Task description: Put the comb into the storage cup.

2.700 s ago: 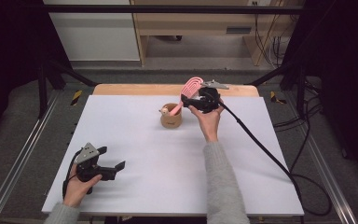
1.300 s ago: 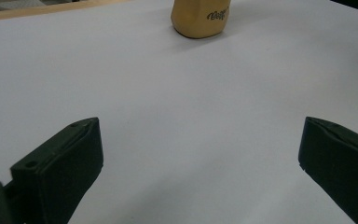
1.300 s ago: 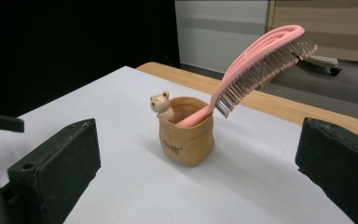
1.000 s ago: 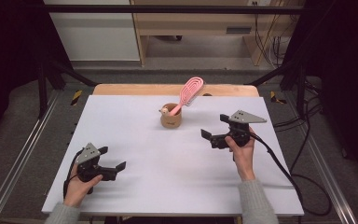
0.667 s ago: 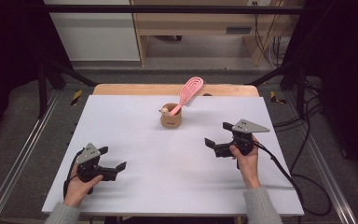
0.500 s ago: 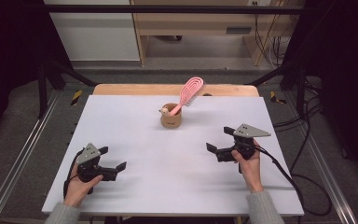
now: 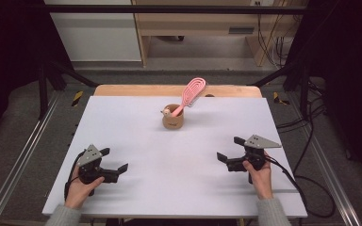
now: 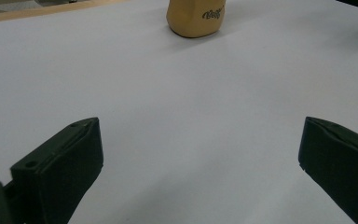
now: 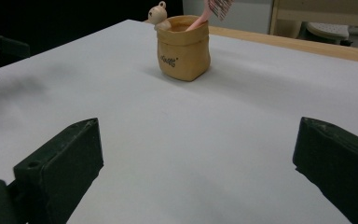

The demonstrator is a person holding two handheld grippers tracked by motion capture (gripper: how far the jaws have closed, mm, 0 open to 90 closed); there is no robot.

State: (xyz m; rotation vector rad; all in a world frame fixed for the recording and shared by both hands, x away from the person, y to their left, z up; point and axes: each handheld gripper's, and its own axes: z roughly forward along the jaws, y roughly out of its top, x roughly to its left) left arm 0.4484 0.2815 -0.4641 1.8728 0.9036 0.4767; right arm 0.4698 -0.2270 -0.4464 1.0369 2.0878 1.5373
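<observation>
Claws sitting low over near worktop [image 7: 179, 155]: left claw [image 7: 114, 160] gaping, holding nothing; right claw [image 7: 229, 149] gaping, holding nothing. Farther back, centre: cup [image 7: 173, 119] standing upright, pink brush [image 7: 192, 92] leaning in it.

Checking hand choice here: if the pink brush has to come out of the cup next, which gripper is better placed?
Probably the right gripper. The pink brush leans out of the tan cup toward the right side. Both grippers rest open near the table's front edge; the left gripper faces the cup's other side.
</observation>
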